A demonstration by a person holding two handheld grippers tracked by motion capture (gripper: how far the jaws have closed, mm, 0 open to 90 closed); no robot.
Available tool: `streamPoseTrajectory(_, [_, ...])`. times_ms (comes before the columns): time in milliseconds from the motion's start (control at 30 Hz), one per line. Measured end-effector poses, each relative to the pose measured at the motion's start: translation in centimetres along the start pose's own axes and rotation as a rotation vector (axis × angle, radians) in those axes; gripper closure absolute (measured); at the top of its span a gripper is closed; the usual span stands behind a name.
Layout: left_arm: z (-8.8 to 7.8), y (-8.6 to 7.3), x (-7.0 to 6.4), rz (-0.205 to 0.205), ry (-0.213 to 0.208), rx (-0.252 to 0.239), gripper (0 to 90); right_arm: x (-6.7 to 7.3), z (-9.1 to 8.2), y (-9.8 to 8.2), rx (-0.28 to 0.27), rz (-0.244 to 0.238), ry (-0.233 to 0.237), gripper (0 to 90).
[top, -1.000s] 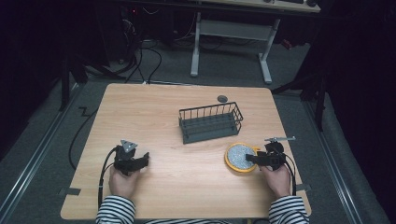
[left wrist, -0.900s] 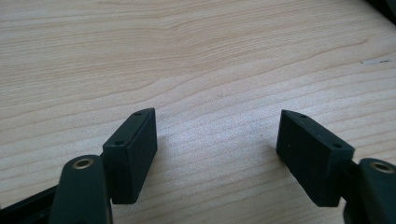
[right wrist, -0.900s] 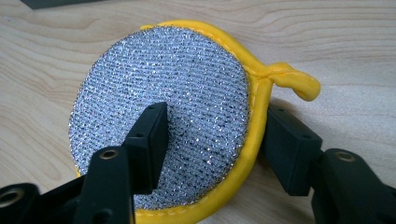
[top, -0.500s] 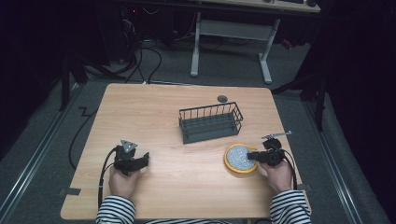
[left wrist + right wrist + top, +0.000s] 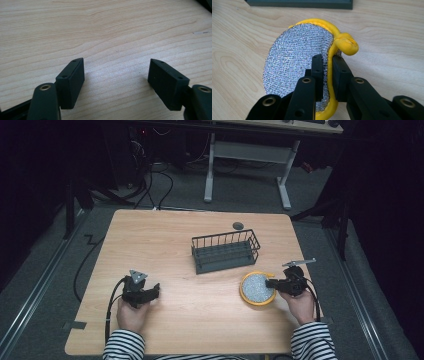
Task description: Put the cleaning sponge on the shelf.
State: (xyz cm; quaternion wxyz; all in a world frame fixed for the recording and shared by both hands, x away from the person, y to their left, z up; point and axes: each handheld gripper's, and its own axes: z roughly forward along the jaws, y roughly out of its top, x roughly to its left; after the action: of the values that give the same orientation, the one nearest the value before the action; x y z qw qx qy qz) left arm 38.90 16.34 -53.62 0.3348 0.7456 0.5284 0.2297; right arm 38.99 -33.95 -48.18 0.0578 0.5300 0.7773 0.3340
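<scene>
No readable writing on scouring pad.

Light-wood tabletop under bright light, rest of rm dark. Grey carpet floor w/ black cables trailing behind. Farther back, white-legged desk frame. Metal floor rail at left.

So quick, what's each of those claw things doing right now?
Left gripper: open, nothing between its jaws, resting over the bare table.
Right gripper: jaws just closed, now shut on the rim of the yellow scrubbing pad.
</scene>
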Motion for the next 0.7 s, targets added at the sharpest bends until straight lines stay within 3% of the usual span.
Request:
streamPoseTrajectory(233, [0.0, 0.0, -0.1, 0.004, -0.001, 0.000, 30.6, 0.3, -1.3, 1.1, -0.043, -0.054, -0.011, 81.4])
streamPoseTrajectory(700, [0.0, 0.0, -0.1, 0.006, -0.004, -0.001, 31.7, 0.8, -3.6, 4.2, -0.110, -0.103, -0.028, 81.5])
